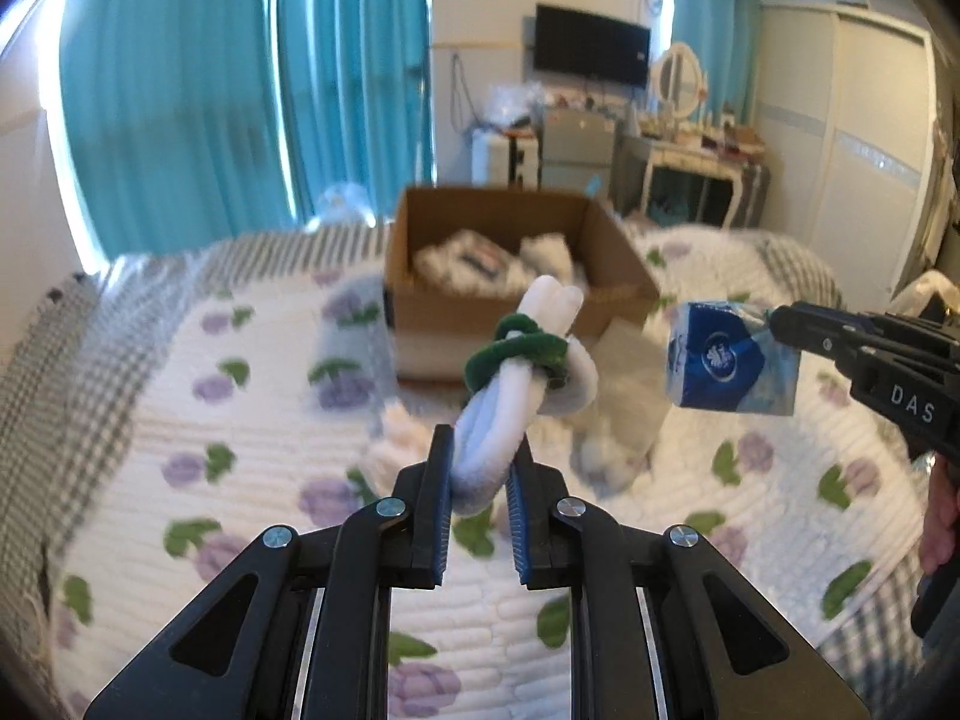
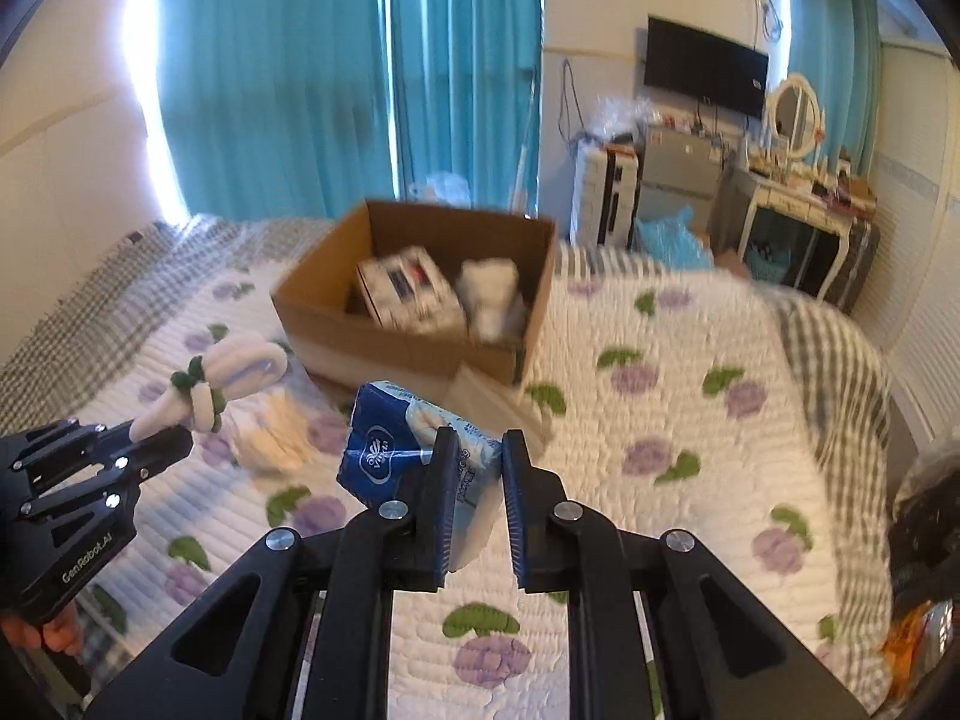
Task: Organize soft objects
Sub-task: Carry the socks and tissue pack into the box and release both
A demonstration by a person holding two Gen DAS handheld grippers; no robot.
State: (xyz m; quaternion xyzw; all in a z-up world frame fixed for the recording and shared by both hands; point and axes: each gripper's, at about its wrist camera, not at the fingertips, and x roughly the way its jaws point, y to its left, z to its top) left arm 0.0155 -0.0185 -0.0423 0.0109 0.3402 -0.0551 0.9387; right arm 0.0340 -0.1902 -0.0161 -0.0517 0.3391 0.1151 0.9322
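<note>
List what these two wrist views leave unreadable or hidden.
- Cardboard box contents: motion blur in both views; only whitish packs show, print unreadable.
- Small white items on the bedspread past the left gripper: blurred and partly behind the white plush toy.
- Blue tissue pack: its rear end sits between the right gripper jaws.
- Dressing table clutter: too small.

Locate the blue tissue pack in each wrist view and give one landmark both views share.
Left wrist: blue tissue pack at right, held by the right claw.
Right wrist: blue tissue pack at lower centre, between that claw's fingers.
Shared landmark: cardboard box on the bed.
</note>
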